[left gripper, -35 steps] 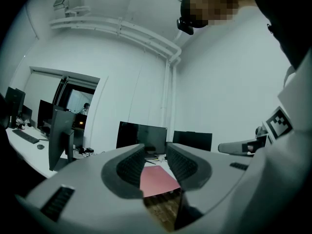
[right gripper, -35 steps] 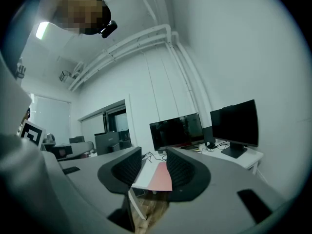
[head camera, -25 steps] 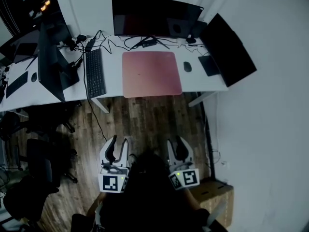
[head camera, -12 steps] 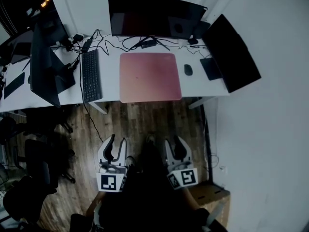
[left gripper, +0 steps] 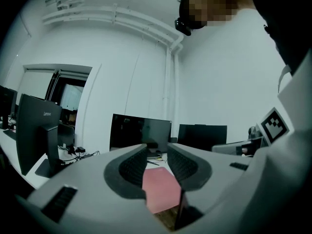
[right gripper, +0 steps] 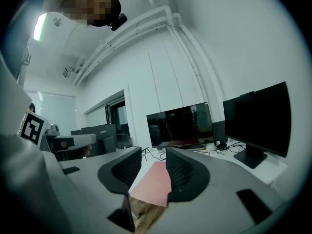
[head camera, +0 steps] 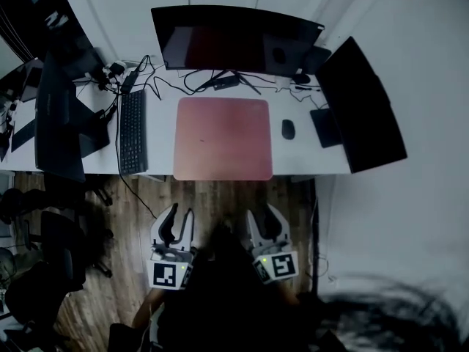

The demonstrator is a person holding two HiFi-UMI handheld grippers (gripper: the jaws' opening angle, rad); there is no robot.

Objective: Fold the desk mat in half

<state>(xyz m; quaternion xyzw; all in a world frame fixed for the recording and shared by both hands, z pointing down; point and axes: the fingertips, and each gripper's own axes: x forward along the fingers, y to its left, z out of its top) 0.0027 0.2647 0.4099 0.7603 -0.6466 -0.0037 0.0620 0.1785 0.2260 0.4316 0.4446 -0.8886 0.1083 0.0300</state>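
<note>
A pink desk mat (head camera: 223, 138) lies flat on the white desk (head camera: 157, 141), in front of the wide monitor (head camera: 234, 39). Both grippers hover over the wood floor short of the desk's near edge, apart from the mat. My left gripper (head camera: 178, 218) is open with nothing between its jaws. My right gripper (head camera: 261, 217) is open and empty too. In the left gripper view the mat (left gripper: 160, 189) shows through the gap between the jaws of the left gripper (left gripper: 157, 162). The right gripper view shows the mat (right gripper: 155, 182) the same way past the right gripper (right gripper: 152, 167).
A black keyboard (head camera: 133, 130) lies left of the mat, a mouse (head camera: 288, 129) and a dark pad (head camera: 323, 127) to its right. A second monitor (head camera: 360, 105) stands at the right, another (head camera: 57, 116) at the left. Cables (head camera: 172, 79) run behind. A dark chair (head camera: 51, 262) stands left.
The desk and mat have come nearer in the head view as both grippers moved forward toward the desk edge. Their jaws stay as wide as before.
</note>
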